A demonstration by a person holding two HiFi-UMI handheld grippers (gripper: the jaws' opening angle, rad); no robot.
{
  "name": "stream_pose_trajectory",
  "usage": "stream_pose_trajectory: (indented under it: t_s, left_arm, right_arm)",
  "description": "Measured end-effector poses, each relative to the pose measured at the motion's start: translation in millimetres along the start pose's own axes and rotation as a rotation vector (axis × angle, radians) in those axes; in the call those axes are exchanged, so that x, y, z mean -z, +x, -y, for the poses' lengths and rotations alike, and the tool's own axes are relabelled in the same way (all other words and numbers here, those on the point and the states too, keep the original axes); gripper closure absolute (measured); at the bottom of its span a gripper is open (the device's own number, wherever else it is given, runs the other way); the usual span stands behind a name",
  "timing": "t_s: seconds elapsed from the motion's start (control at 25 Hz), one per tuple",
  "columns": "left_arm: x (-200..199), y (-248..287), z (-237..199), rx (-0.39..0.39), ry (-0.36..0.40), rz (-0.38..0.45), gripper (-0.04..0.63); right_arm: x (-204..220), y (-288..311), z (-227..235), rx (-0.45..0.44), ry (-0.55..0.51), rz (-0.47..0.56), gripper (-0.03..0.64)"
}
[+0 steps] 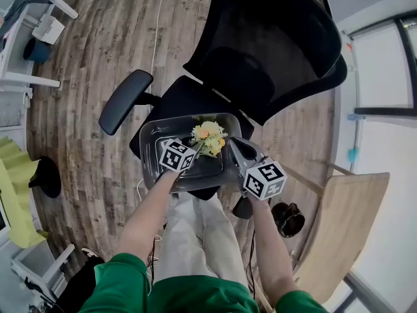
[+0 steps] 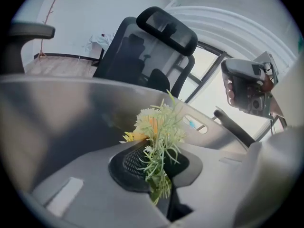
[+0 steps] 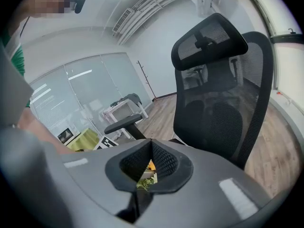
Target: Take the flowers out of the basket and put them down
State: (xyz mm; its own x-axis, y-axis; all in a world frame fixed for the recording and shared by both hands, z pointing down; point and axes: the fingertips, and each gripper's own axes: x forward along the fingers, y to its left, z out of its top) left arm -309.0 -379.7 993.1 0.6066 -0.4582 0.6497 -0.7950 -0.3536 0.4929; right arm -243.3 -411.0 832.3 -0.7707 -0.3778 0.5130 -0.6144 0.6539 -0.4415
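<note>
Your left gripper [image 1: 194, 149] has its jaws clamped on the stems of the flower bunch [image 1: 208, 137], held over the grey basket [image 1: 151, 137], seemingly near rim height. Your right gripper [image 1: 234, 146], beside the basket's right rim, looks closed and empty. Setting the flowers down remains.
</note>
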Motion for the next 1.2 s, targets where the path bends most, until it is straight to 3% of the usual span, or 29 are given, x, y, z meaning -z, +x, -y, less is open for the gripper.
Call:
stream_pose_trajectory:
  t_s: [0.24, 0.64, 0.8, 1.2]
  left_arm:
    - [-45, -38, 24, 0.017, 0.064, 0.071, 0.53]
    - [-164, -143, 82, 0.027, 0.122, 0.327, 0.531]
    - [-224, -195, 111, 0.049, 0.099, 0.476, 0.531]
    - [-337, -307, 172, 0.06, 0.23, 0.702, 0.531]
  right_arm:
    - [-29, -18, -4, 0.022, -0.019, 0.02, 0.611]
    - [-84, -61, -34, 0.055, -0.031, 0.064, 0.611]
    - [-127, -83, -50, 0.066, -0.04, 0.117, 0.611]
    - [-237, -121, -105, 0.012, -0.112, 0.292, 0.611]
